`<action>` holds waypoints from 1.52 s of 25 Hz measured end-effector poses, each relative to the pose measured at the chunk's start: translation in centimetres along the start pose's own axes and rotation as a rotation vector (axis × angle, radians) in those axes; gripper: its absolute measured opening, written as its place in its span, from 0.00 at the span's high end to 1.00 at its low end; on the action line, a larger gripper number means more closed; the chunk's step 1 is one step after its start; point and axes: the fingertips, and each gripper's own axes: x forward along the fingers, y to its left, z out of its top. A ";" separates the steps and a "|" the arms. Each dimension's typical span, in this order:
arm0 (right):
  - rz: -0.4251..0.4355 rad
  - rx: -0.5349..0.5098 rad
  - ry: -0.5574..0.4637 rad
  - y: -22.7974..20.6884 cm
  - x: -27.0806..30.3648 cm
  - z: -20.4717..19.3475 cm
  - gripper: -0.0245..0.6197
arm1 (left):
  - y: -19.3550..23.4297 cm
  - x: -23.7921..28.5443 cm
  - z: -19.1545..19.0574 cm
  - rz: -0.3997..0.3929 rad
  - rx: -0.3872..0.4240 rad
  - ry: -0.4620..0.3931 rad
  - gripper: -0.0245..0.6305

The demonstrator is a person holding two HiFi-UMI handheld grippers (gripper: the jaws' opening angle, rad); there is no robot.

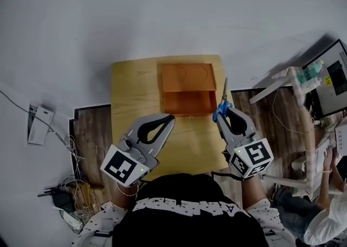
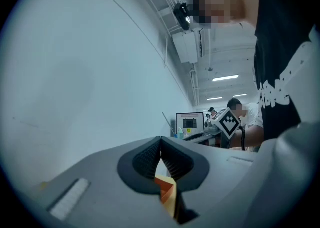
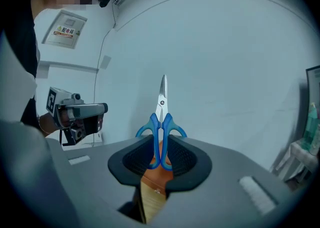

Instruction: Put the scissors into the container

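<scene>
Blue-handled scissors [image 1: 222, 107] stand between the jaws of my right gripper [image 1: 222, 114], which is shut on the handles, with the steel blades pointing away from me. In the right gripper view the scissors [image 3: 162, 117] rise upright from that gripper [image 3: 161, 142]. The orange container [image 1: 187, 89], an open box with two compartments, sits at the far end of the small wooden table [image 1: 133, 97], just left of the scissors. My left gripper [image 1: 171, 118] hovers over the table in front of the container, shut and holding nothing. A sliver of orange container [image 2: 165, 187] shows below the left gripper [image 2: 160, 142].
A white rack [image 1: 298, 94] and a monitor [image 1: 336, 75] stand to the right, with a seated person [image 1: 325, 213] beside them. Cables and a power strip [image 1: 68, 200] lie on the floor at the left. A white wall rises behind the table.
</scene>
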 end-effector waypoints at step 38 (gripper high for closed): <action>0.296 -0.297 0.469 -2.0 12.8 -12.2 0.81 | 7.2 0.4 -2.3 0.207 -0.054 0.027 0.96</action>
